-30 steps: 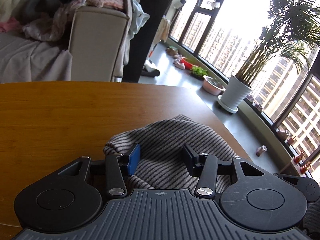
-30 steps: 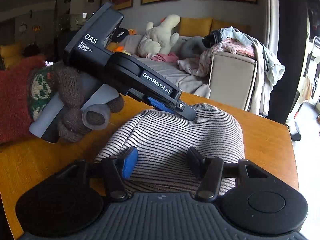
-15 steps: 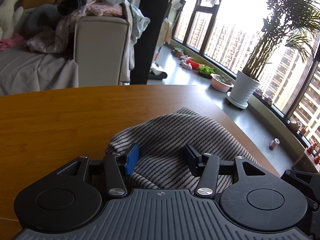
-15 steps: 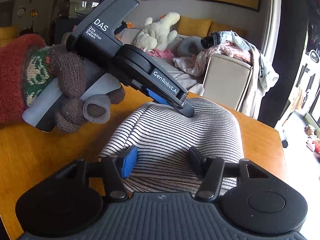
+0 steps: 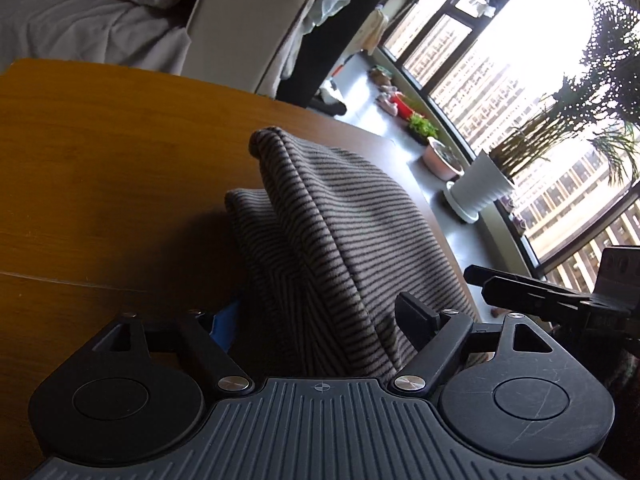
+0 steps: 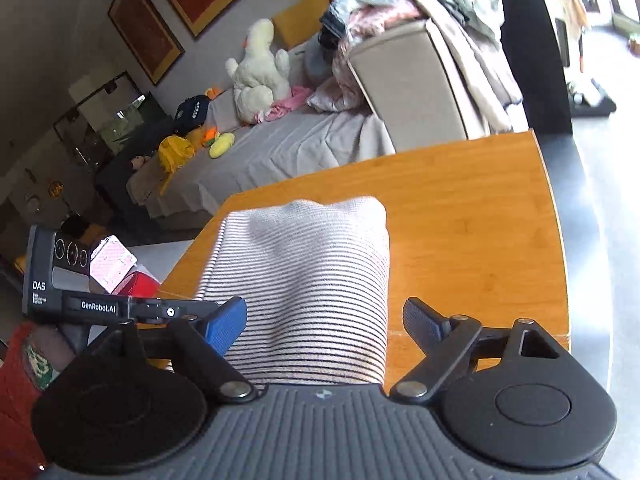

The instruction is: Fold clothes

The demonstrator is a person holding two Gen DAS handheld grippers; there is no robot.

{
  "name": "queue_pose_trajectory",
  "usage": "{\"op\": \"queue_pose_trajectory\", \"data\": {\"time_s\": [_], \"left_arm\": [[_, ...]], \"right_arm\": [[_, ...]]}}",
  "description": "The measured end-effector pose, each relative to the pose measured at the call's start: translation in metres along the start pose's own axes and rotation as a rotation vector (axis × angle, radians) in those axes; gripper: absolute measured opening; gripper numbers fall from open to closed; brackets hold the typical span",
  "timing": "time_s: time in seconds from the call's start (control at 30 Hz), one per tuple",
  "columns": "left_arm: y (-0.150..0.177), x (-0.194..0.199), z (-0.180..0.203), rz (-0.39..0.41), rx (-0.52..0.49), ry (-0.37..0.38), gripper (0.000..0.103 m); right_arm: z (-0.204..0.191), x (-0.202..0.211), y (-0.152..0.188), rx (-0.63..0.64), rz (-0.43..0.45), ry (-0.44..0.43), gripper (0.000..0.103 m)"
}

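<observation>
Both views, present moment. The striped garment (image 5: 332,240) lies on the wooden bench (image 5: 100,168) near its window-side edge, gathered into a thick, humped bundle with a rounded fold at its far end. Compared with half a second earlier, both cameras have swung sharply: the left gripper (image 5: 320,320) has rolled and dropped closer to the cloth, so that the garment now rises as a ridge directly between its fingers, and the blue pad (image 5: 226,322) is largely hidden behind the fabric. In the right wrist view, the left gripper (image 6: 132,308), which had hovered above the far part of the bundle, now sits low at the garment's left side, next to the right gripper (image 6: 324,324). The garment (image 6: 304,280) fills the space between the right fingers and stops just short of the black one.

Finger state: on both grippers the fingers stand spread, with cloth lying between them but not pinched; the garment rests on the bench under its own weight.

Interpretation: the change suggests that both grippers have been repositioned at the near end of the bundle, probably in preparation for a two-handed grasp to make the next fold or to square the bundle. No grasp is yet made, so the fold remains pending.
</observation>
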State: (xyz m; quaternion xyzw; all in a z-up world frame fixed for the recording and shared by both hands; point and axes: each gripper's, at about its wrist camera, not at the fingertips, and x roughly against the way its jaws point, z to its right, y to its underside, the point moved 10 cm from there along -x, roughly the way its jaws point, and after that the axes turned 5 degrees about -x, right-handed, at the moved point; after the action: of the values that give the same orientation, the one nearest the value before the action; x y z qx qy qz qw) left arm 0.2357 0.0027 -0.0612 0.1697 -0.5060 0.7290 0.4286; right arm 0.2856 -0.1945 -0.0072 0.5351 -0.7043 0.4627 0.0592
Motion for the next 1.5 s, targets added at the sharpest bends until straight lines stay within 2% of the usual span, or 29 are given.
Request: {"op": "queue_pose_trajectory", "data": {"time_s": [0.07,0.13,0.27,0.3,0.37,0.47,0.53,0.7,0.9,1.03,1.17,1.27,1.37,1.43,1.5], "left_arm": [[0.004,-0.008,-0.001,-0.014,0.012,0.005,0.087],[0.006,-0.014,-0.003,-0.023,0.021,0.011,0.089],[0.007,-0.019,-0.006,-0.015,0.024,0.027,0.089],[0.007,-0.019,-0.006,-0.01,0.024,0.037,0.089],[0.008,-0.019,-0.006,-0.003,0.032,0.068,0.08],[0.008,-0.018,-0.01,0.013,0.046,0.114,0.073],[0.005,-0.014,-0.019,0.038,0.03,0.107,0.072],[-0.022,0.009,-0.07,0.114,0.022,0.023,0.063],[-0.057,0.043,-0.158,0.206,0.041,-0.11,0.064],[-0.072,0.05,-0.185,0.23,0.056,-0.131,0.065],[-0.085,0.056,-0.202,0.249,0.06,-0.142,0.065],[-0.102,0.079,-0.188,0.33,-0.023,-0.191,0.063],[-0.131,0.096,-0.179,0.41,-0.074,-0.185,0.063],[-0.153,0.098,-0.177,0.45,-0.076,-0.162,0.063],[-0.167,0.086,-0.177,0.438,-0.084,-0.148,0.062]], "right_arm": [[0.007,-0.018,0.005,0.002,-0.05,0.011,0.087],[0.01,-0.03,0.01,0.016,-0.078,0.011,0.094],[0.009,-0.04,0.01,0.015,-0.079,-0.018,0.094],[0.008,-0.042,0.01,0.02,-0.081,-0.021,0.092],[0.002,-0.047,0.01,0.013,-0.09,-0.035,0.08],[-0.008,-0.058,0.005,0.019,-0.09,-0.029,0.078],[-0.014,-0.067,-0.001,0.018,-0.085,-0.035,0.078],[-0.044,-0.124,-0.024,-0.01,-0.093,-0.107,0.076],[-0.102,-0.22,-0.054,-0.01,-0.072,-0.175,0.075],[-0.122,-0.259,-0.07,0.027,-0.055,-0.179,0.074],[-0.119,-0.259,-0.08,0.03,-0.047,-0.158,0.074],[-0.122,-0.241,-0.084,0.131,0.022,-0.061,0.078],[-0.152,-0.221,-0.071,0.287,0.069,-0.059,0.077],[-0.173,-0.209,-0.061,0.392,0.1,-0.063,0.064],[-0.195,-0.196,-0.051,0.498,0.13,-0.067,0.062]]}}
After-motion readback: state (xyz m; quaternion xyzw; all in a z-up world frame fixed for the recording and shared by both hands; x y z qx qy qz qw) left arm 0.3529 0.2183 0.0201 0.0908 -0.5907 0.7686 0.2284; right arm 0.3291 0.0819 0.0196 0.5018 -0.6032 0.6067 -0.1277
